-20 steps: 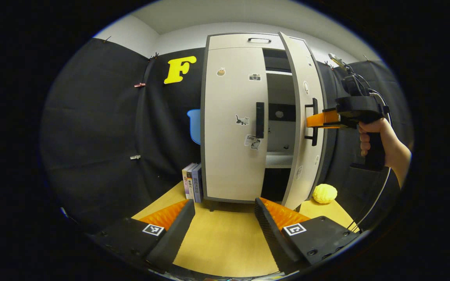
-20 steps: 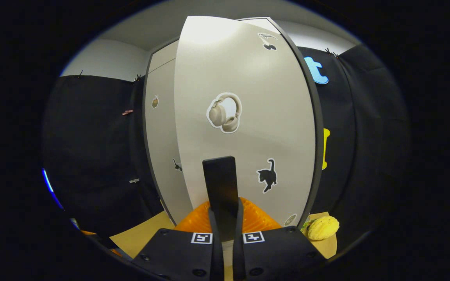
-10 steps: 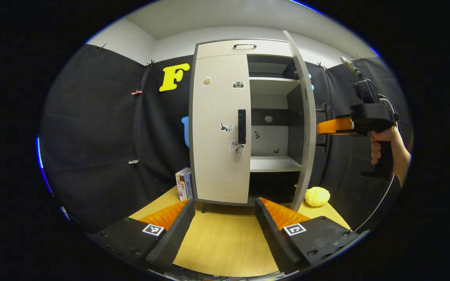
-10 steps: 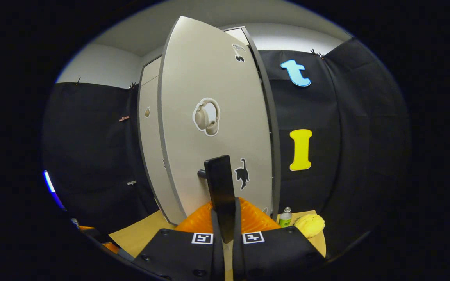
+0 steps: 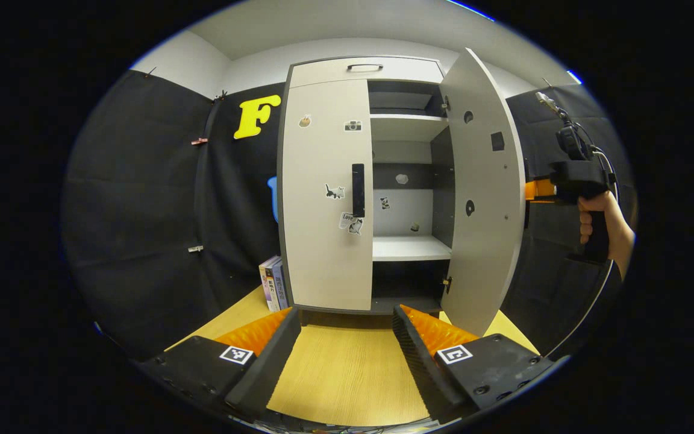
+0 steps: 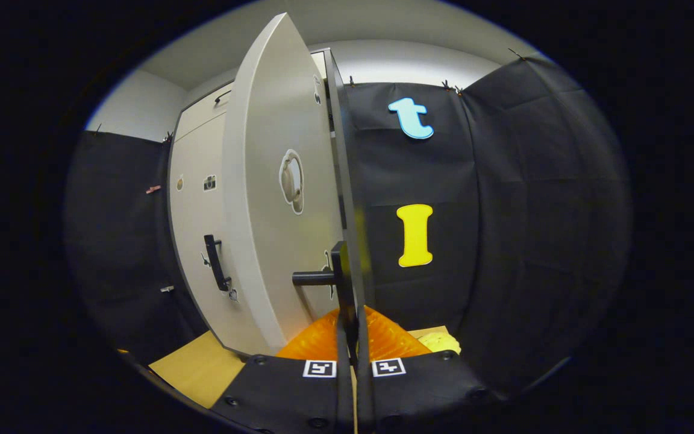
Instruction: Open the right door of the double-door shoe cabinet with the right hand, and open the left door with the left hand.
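One door down, one to go: the right door (image 5: 484,193) of the shoe cabinet (image 5: 365,66) stands swung wide, its inner face showing in the left gripper view and the shelves (image 5: 410,247) bare behind it. Over in the right gripper view, the right tool (image 6: 352,337) is pressed together on the right door's handle (image 6: 342,277), both fingers pinching the dark bar; from the other side you catch the hand (image 5: 601,226) holding that tool just past the door's edge. The left tool (image 5: 344,337) hangs spread wide and empty above the desk (image 5: 341,380), well apart from the left door (image 5: 326,193), which sits flush and closed. So the first half looks as good as finished. By my reckoning the next move belongs to the left tool: go forward and up to the left door's handle (image 5: 358,190), line the spread fingers either side of that upright bar, close, then pull out along the hinge arc.
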Motion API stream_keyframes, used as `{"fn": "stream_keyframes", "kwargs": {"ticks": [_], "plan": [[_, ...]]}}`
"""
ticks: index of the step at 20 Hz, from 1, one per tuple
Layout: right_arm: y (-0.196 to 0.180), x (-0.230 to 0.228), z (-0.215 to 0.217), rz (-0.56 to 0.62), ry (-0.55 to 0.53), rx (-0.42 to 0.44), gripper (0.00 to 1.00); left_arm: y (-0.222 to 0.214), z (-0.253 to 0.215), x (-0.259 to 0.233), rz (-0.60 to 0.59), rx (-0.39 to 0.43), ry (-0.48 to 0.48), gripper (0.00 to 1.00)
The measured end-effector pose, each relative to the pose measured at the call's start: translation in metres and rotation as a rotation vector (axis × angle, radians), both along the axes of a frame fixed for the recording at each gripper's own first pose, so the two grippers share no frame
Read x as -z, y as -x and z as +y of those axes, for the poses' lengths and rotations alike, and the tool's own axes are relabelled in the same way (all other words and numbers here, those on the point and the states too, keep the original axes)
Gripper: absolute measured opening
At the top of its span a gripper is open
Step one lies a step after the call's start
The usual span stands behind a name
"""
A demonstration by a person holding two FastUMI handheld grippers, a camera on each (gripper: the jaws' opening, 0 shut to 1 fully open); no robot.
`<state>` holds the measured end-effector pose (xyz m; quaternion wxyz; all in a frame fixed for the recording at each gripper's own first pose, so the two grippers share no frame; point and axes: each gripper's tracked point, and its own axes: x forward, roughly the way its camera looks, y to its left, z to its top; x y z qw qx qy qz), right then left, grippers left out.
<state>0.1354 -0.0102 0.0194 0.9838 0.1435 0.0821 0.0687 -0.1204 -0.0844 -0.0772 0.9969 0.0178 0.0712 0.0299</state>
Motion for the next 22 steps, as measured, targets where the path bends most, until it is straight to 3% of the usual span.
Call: {"fn": "stream_keyframes", "kwargs": {"ticks": [2, 13, 22], "plan": [[0.002, -0.002, -0.003, -0.019, -0.004, 0.023, 0.11, -0.002, -0.003, 0.001, 0.004, 0.014, -0.006, 0.95], [0.011, 0.006, -0.011, 0.023, 0.059, 0.079, 0.07, -0.044, 0.043, -0.013, 0.020, 0.026, 0.036, 0.95], [0.046, 0.018, -0.017, 0.079, 0.115, 0.131, 0.12, -0.099, 0.074, -0.014, 0.030, 0.021, 0.039, 0.95]]}}
